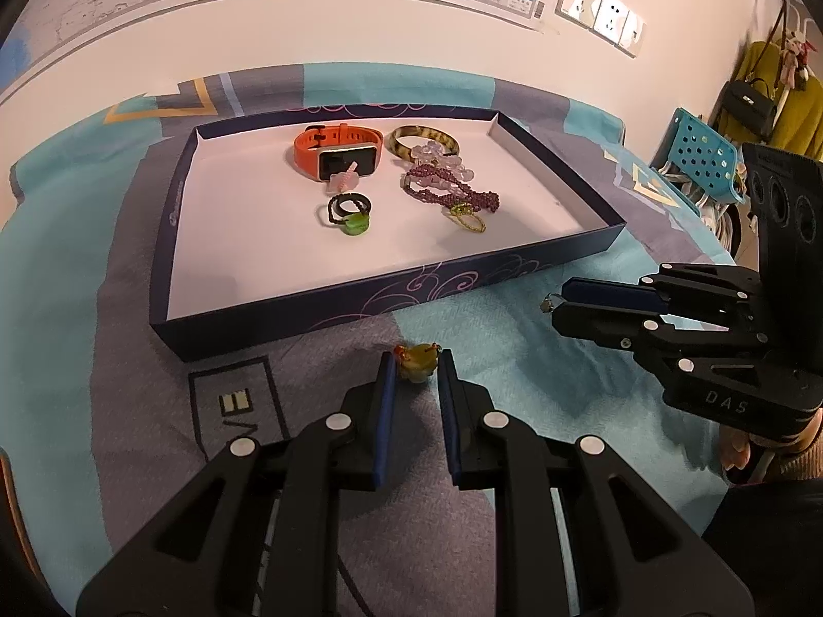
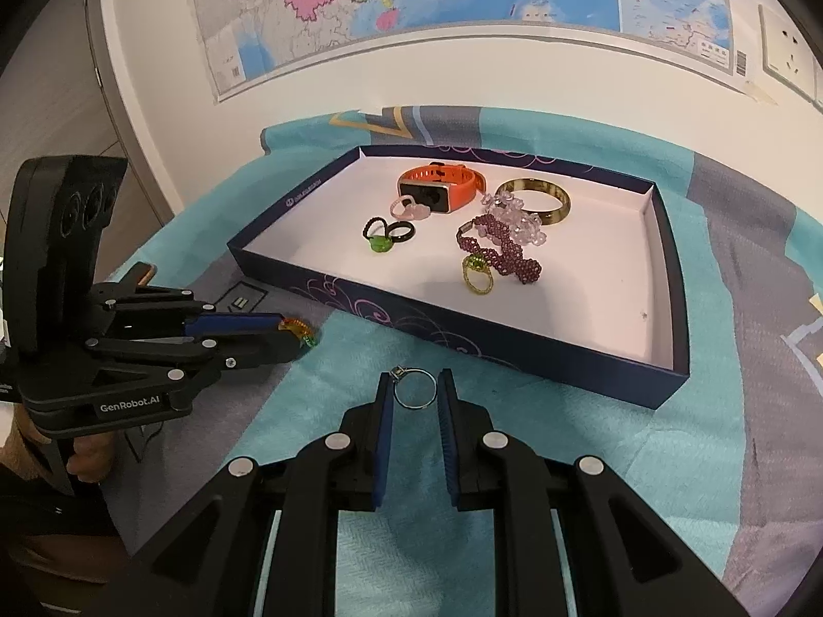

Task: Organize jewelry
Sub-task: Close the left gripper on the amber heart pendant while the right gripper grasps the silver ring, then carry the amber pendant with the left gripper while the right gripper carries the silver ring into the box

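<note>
left gripper (image 1: 415,360) pinches amber ring (image 1: 419,362), lower centre | right gripper (image 2: 415,385) clamps silver ring (image 2: 415,388), lower centre | tray (image 2: 514,355) mid-frame: watch (image 2: 442,190), bangle (image 2: 535,200), bracelets, rings in | left: two rings on cloth

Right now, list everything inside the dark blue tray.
Inside the dark blue tray: orange smartwatch, amber bangle, clear bead bracelet, purple beaded bracelet, yellow-green ring, black rings with a green stone, pink ring. Anything beneath the overlapping bracelets stays hidden.
</note>
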`<state>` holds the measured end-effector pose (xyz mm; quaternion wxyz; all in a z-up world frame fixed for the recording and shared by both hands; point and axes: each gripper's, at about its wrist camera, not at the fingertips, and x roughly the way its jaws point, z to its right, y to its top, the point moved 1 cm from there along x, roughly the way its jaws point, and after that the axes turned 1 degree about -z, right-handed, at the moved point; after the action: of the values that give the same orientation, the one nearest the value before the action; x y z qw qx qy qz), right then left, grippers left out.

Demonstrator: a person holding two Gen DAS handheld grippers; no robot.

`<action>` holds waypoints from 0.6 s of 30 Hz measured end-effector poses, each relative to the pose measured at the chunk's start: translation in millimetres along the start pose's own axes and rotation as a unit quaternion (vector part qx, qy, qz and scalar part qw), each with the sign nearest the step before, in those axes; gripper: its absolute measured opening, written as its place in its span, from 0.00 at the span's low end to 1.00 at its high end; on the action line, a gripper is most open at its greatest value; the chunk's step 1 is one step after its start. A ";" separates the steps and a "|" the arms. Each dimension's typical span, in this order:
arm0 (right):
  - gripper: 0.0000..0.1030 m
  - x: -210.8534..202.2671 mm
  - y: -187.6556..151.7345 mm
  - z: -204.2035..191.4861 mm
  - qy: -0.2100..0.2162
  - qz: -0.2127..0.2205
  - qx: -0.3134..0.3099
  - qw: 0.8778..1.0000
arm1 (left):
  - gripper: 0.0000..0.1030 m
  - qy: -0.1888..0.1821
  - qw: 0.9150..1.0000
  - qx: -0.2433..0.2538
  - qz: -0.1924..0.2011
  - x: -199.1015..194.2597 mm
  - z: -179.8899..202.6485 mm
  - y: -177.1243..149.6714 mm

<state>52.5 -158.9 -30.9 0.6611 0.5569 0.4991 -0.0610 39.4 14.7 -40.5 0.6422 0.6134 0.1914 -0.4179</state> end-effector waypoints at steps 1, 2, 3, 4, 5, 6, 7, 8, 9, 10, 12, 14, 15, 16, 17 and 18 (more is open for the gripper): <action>0.15 -0.3 0.2 0.5 0.002 0.001 0.001 1.000 | 0.16 0.000 1.000 0.000 0.001 -1.1 0.4 0.4; 0.15 -1.1 0.2 0.9 0.004 0.003 0.003 1.000 | 0.16 0.001 1.000 0.001 0.003 -2.2 0.6 0.5; 0.15 -1.9 0.3 1.5 0.006 0.004 0.004 1.000 | 0.16 0.001 1.000 0.001 0.005 -3.8 1.3 0.9; 0.15 -2.9 0.4 1.9 0.007 0.006 0.006 1.000 | 0.16 0.000 1.000 0.002 0.006 -5.1 1.6 1.1; 0.15 -3.8 0.6 2.0 0.007 0.007 0.006 1.000 | 0.16 -0.001 1.000 0.002 0.007 -6.3 1.9 1.2; 0.15 -4.3 0.7 2.0 0.006 0.008 0.005 1.000 | 0.16 -0.001 1.000 0.002 0.009 -7.9 2.4 1.4; 0.15 -4.8 1.0 2.3 0.008 0.009 0.006 1.000 | 0.16 -0.001 1.000 0.004 0.011 -9.6 3.1 1.5; 0.15 -5.0 1.1 2.5 0.009 0.009 0.007 1.000 | 0.16 -0.002 1.000 0.005 0.012 -10.8 3.6 1.5; 0.15 -5.2 1.3 2.2 0.010 0.010 0.007 1.000 | 0.16 -0.002 1.000 0.007 0.013 -11.6 4.3 1.3; 0.15 -5.3 1.3 1.8 0.010 0.010 0.006 1.000 | 0.16 -0.002 1.000 0.008 0.013 -11.7 4.7 0.6; 0.15 -5.6 0.8 1.3 0.010 0.010 0.006 1.000 | 0.16 0.004 1.000 0.009 0.010 -10.7 4.4 -0.5; 0.15 -5.4 0.4 1.7 0.011 0.009 0.006 1.000 | 0.21 0.007 1.000 0.012 0.007 -8.2 4.4 -0.7; 0.15 -5.1 0.2 1.9 0.012 0.009 0.007 1.000 | 0.24 0.008 1.000 0.013 0.006 -6.6 4.6 -0.5; 0.15 -4.5 0.0 2.1 0.011 0.008 0.006 1.000 | 0.25 0.011 1.000 0.017 0.004 -4.5 5.6 -0.2; 0.15 -4.3 -0.1 1.8 0.011 0.008 0.007 1.000 | 0.27 0.015 1.000 0.021 0.002 -2.4 6.9 0.1; 0.15 -4.1 -0.3 1.9 0.012 0.008 0.007 1.000 | 0.28 0.015 1.000 0.024 0.000 0.1 8.0 0.7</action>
<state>51.4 -162.4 -28.3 0.6514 0.5662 0.5023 -0.0521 37.8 7.0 -38.7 0.6246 0.6346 0.1911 -0.4131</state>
